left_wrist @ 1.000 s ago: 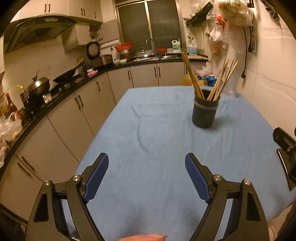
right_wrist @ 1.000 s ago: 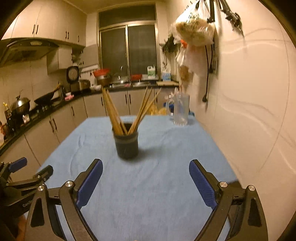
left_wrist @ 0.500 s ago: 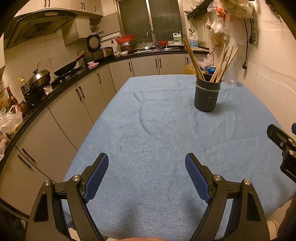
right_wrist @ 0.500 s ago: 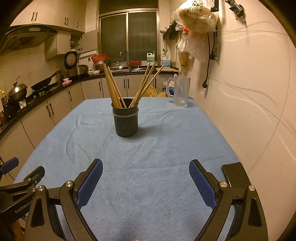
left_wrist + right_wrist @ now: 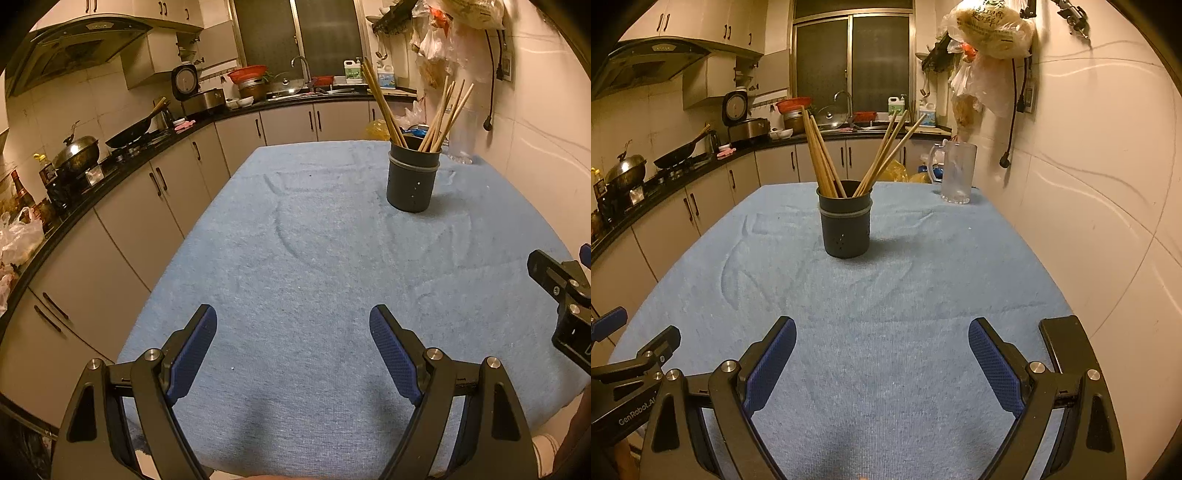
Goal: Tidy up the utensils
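Observation:
A dark grey holder (image 5: 413,181) (image 5: 845,225) stands upright on the blue cloth of the table (image 5: 314,258) (image 5: 886,288). Several wooden chopsticks (image 5: 384,107) (image 5: 820,155) lean out of it in two bunches. My left gripper (image 5: 292,332) hovers open over the near part of the cloth, nothing between its blue pads. My right gripper (image 5: 882,343) is open too, also empty, with the holder straight ahead of it and well beyond its fingertips. Each view catches the other gripper at its edge.
A clear glass mug (image 5: 955,173) stands at the table's far right corner by the tiled wall (image 5: 1108,184). Kitchen counters with a wok (image 5: 129,134), pots and a sink run along the left and back. Plastic bags (image 5: 990,33) hang on the wall.
Both grippers have sunk a little and tipped downward, so more of the blue cloth shows and the holder sits higher in both views. Their jaws stay equally wide.

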Demonstrator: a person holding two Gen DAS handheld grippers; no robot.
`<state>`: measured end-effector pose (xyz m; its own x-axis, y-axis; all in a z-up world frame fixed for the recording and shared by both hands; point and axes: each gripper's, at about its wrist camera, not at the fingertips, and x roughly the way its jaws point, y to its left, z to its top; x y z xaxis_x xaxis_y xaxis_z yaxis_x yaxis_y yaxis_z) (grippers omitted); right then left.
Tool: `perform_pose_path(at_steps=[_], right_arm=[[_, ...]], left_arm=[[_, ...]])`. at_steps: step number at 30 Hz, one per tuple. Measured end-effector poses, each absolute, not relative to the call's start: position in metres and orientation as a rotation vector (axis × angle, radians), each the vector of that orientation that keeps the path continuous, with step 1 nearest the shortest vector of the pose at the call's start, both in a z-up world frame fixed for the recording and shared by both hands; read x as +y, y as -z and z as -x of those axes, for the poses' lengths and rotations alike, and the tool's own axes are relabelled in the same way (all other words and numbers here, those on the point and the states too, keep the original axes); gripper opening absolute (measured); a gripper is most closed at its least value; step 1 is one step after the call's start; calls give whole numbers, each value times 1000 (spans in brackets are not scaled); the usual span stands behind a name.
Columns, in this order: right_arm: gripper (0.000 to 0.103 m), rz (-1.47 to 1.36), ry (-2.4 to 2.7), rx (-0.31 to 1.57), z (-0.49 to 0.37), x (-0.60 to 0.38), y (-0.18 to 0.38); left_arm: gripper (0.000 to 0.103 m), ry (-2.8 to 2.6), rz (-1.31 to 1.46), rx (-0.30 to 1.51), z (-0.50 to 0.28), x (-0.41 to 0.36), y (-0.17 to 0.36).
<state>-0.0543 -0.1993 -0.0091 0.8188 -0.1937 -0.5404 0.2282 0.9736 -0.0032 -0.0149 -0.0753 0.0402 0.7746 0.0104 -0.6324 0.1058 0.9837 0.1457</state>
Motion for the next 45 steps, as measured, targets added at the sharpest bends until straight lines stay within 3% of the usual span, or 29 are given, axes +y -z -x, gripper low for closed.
perform_pose_path(at_steps=[45], right_arm=[[97,-53,218,617,49,-197,21]], left_arm=[[84,69,-180,718,13,-79,-30]])
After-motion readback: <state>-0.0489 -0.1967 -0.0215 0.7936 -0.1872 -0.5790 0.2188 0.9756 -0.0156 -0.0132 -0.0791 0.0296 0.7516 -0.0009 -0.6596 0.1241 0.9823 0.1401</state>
